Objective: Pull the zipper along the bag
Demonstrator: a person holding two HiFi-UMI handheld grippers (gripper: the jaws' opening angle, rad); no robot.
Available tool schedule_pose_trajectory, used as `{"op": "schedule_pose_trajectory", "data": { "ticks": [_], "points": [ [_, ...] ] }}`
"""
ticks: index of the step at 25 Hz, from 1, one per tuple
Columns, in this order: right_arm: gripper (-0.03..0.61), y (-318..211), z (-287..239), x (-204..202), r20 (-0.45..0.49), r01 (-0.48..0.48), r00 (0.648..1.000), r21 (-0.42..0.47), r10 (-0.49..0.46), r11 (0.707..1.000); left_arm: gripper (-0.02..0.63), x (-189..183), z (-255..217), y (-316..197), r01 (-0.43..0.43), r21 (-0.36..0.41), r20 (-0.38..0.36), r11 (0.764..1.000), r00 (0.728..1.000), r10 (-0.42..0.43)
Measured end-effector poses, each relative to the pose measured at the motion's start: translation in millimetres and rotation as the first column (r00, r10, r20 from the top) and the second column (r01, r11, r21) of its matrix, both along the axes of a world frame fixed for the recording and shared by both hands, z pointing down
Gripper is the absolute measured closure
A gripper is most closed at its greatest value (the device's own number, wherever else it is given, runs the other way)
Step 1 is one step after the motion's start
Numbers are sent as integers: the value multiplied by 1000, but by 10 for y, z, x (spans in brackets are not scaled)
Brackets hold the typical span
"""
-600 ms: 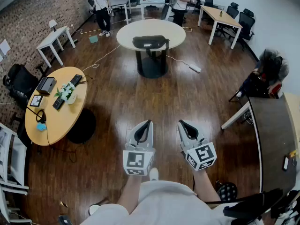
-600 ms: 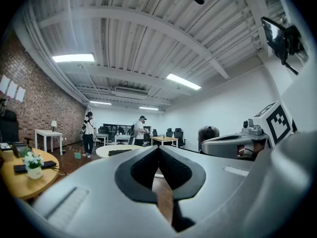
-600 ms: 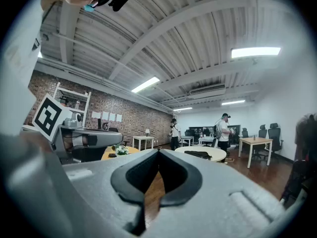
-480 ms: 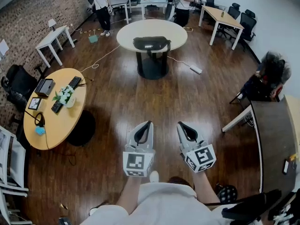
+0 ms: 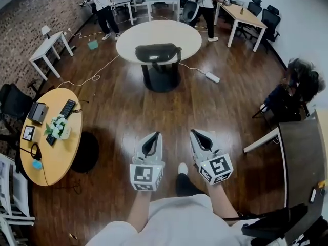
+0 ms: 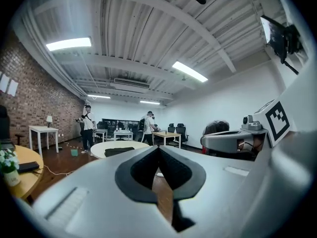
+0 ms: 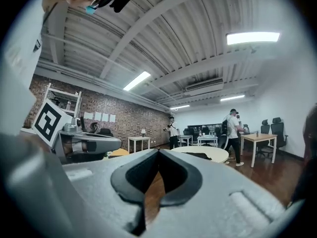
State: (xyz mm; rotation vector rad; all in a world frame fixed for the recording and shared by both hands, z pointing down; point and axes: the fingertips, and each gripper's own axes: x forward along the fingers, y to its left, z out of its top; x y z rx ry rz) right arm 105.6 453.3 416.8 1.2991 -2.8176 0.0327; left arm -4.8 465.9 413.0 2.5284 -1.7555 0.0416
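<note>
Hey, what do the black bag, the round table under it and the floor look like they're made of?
The bag is black, matte and sagging, probably fabric such as nylon; too distant to be sure. The round table has a smooth, pale cream top, likely laminate or painted wood. The floor shows dark brown planks with glossy reflections: varnished wood or wood-look laminate.

Grey left hand-held gripper (image 5: 155,135) and right hand-held gripper (image 5: 194,133), black-and-white marker cubes (image 5: 144,174), whitish clothing (image 5: 169,220)

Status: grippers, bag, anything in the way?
Left gripper shut, empty; right gripper shut, empty. Black bag on round table ahead, untouched. Power strip on floor near table.
</note>
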Motion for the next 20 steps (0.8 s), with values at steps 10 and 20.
{"op": "schedule_pose_trajectory", "data": {
  "ticks": [10, 20],
  "points": [
    [586, -1728, -227, 45, 24, 153, 988, -9, -153, 988, 595, 316, -303, -1696, 46, 44, 50, 998, 998, -48],
    [586, -3011, 393, 143, 18, 106, 994, -140, -104, 984, 595, 288, 111, -3080, 28, -30, 60, 999, 998, -26]
  ]
}}
